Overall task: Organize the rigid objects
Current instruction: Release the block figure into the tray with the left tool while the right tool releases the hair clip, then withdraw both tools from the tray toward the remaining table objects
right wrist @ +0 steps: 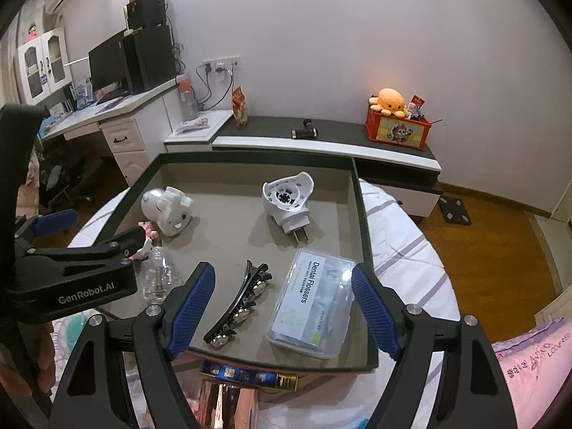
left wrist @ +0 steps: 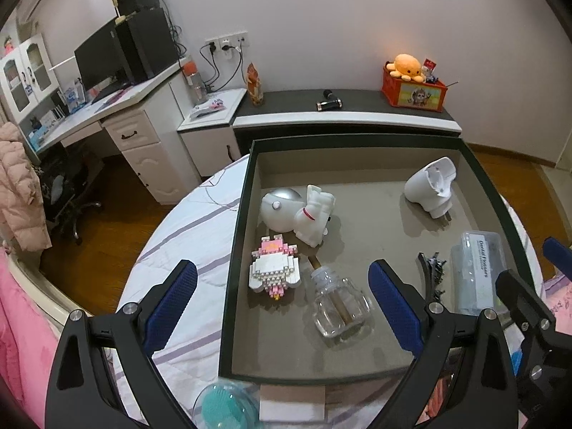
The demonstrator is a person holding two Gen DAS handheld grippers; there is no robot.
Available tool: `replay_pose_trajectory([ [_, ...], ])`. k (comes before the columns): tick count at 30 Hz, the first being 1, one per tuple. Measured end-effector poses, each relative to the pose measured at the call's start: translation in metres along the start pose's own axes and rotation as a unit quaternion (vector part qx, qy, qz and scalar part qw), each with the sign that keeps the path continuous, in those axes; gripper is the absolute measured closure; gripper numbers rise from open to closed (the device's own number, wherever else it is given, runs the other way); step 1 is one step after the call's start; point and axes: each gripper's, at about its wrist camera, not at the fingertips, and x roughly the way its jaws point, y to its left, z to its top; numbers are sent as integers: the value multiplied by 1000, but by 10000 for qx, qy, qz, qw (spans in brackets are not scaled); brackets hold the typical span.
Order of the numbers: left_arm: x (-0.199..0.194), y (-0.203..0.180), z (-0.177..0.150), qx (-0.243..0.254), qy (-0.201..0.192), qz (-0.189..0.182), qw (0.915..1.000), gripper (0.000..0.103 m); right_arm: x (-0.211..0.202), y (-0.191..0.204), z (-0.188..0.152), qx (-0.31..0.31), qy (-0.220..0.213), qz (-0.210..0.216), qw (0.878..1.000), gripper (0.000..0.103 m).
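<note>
Grey-lined dark-rimmed tray (right wrist: 361,214) fills frame centre, holding clear dental-flosser box (right wrist: 311,304), black hair clip (right wrist: 239,304), white plug (right wrist: 289,200), rabbit figurine (right wrist: 171,211) | right gripper (right wrist: 282,307) wide, empty | left gripper (left wrist: 282,307) wide, empty | teal item (left wrist: 221,407) outside, lower edge, left.

Tray (right wrist: 363,250): matt grey lining, dark rim. Flosser box (right wrist: 312,307) at tray's near right corner: clear glossy plastic, paper label. Hair clip (right wrist: 237,302): glossy black, shiny metal studs. Bottle (left wrist: 339,305): clear glass-like. Plug-in holder (right wrist: 289,196): smooth white plastic. Bedsheet (left wrist: 186,246): striped cloth. Tongs' pads (right wrist: 193,309): rough blue.
</note>
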Motion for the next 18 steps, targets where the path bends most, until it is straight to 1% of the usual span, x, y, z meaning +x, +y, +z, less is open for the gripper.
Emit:
replay_pose_trajectory([
  [5, -28, 3, -9, -68, -195, 51, 9998, 5, -27, -1, -3, 32, -203, -46, 9998, 23],
  [11, -72, 7, -23, -112, -520, 26, 9986, 5, -70, -4, -12, 133, -534, -92, 9984, 23],
  [15, -105, 14, -37, -293, -729, 112, 9968, 4, -104, -2, -22, 140, -765, -157, 9968, 23],
  [18, -130, 19, -51, -387, -912, 64, 9951, 4, -129, -4, -32, 214, -927, -225, 9952, 23],
])
